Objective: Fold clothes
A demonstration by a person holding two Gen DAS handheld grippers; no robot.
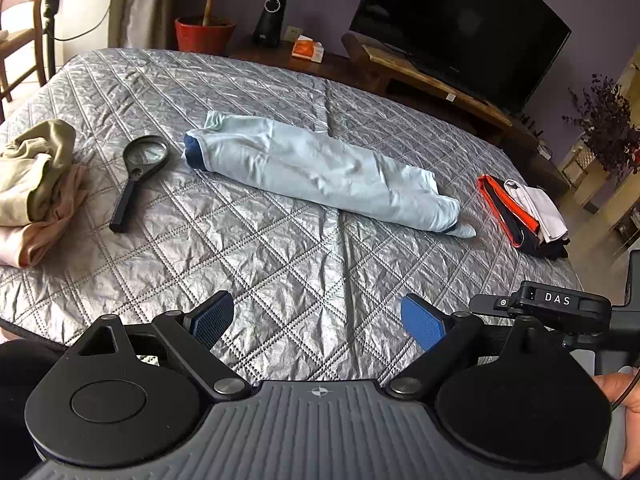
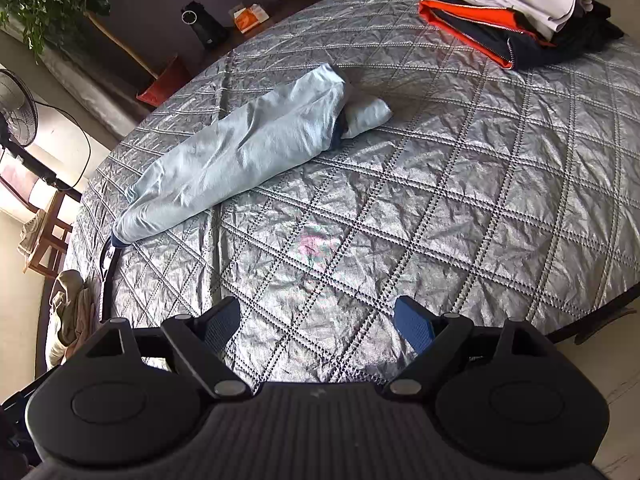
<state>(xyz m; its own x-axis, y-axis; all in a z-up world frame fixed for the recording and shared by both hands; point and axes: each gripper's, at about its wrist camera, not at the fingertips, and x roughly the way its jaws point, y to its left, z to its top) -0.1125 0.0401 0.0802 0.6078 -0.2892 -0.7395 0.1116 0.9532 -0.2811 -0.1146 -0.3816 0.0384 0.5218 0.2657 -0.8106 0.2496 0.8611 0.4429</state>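
Pale blue cotton garment with navy trim [image 1: 320, 172], folded lengthwise into a long narrow strip, lies across the middle of the silver quilted bed cover [image 1: 280, 280], probably left there midway so the ends can be brought together next. Left gripper [image 1: 318, 326] hangs over the near edge, blue pads wide apart, nothing between them. Right gripper [image 2: 318, 326] likewise, pads apart and empty above bare quilt, well short of the garment. Both look parked before a reach. Finished stack of folded clothes, white piece over black-and-orange jacket [image 2: 520, 20], sits at the far right edge, likely the done pile. Crumpled beige and pink clothes [image 1: 36, 192] wait at the left edge, probably unfolded stock. Black magnifying glass [image 1: 138, 176] lies between that heap and the garment, unrelated clutter.
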